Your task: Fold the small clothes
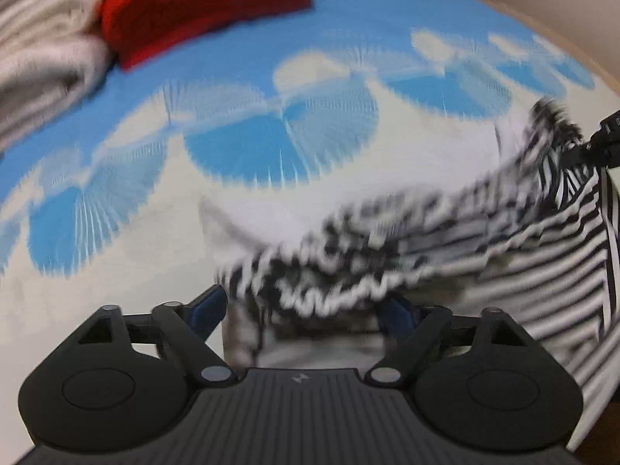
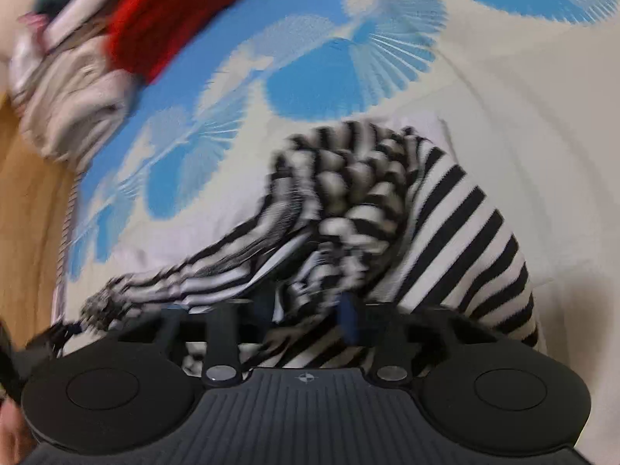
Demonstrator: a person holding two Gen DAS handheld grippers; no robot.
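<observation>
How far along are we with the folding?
Done: a red knit garment and cream clothes sit stacked at the cloth's edge. In hand: the black-and-white striped top, bunched between the right gripper fingers; left gripper open. Left: flattening and folding it.

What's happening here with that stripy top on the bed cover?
A person is folding small clothes with two handheld tools. The right tool is pinching a bunched part of the black-and-white striped garment, which lies crumpled on the blue-and-white patterned cover. The left tool is open just beside the fabric, gripping nothing. Red and cream clothes sit stacked further away.
</observation>
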